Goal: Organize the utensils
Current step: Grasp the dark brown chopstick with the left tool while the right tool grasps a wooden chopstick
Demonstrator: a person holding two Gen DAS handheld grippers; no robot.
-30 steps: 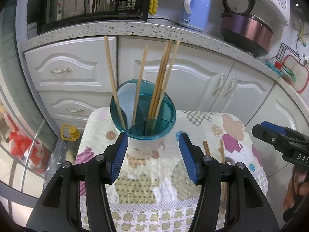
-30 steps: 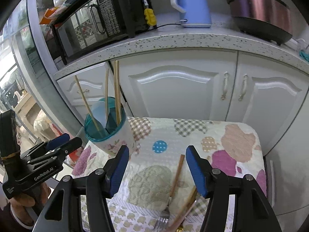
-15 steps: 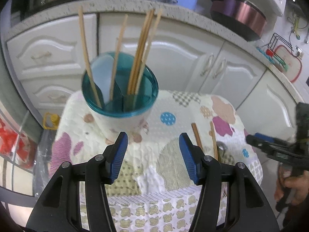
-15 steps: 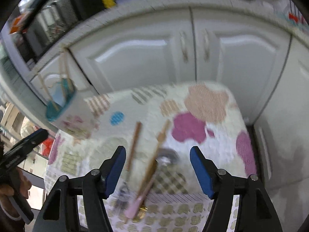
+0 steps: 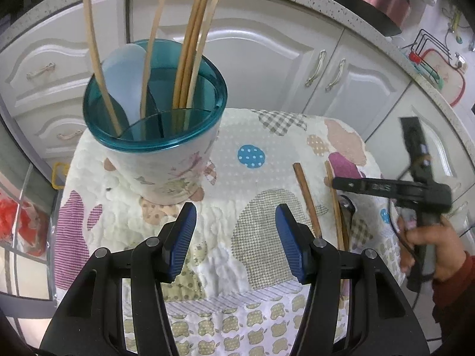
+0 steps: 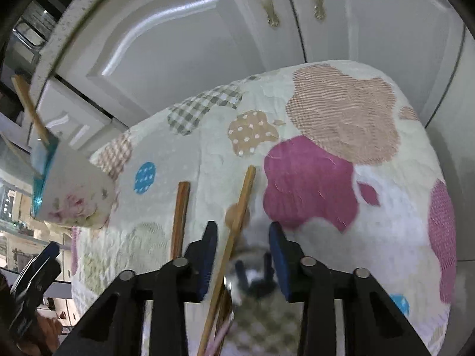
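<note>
A teal-rimmed utensil holder (image 5: 154, 136) (image 6: 74, 190) stands on the patchwork cloth with several chopsticks and a white spoon in it. My left gripper (image 5: 236, 237) hovers open just in front of it, holding nothing. My right gripper (image 6: 242, 255) (image 5: 386, 188) is low over the loose utensils and its jaws are closing. A pale chopstick (image 6: 237, 222) (image 5: 335, 204) and a metal spoon's bowl (image 6: 249, 267) (image 5: 347, 207) lie between its fingers; the pads do not visibly press on them. A brown wooden handle (image 6: 181, 216) (image 5: 307, 201) lies just left of the fingers.
The cloth-covered small table (image 5: 261, 136) sits before white cabinet doors (image 5: 267, 59) under a speckled counter. A dark cooker (image 5: 374, 3) stands on the counter. A hand in a red sleeve (image 5: 430, 255) holds the right gripper at the table's right edge.
The right gripper dropped from above the table down over the loose chopstick and spoon, and its jaws narrowed. The left gripper sank and moved closer to the holder, still open.
</note>
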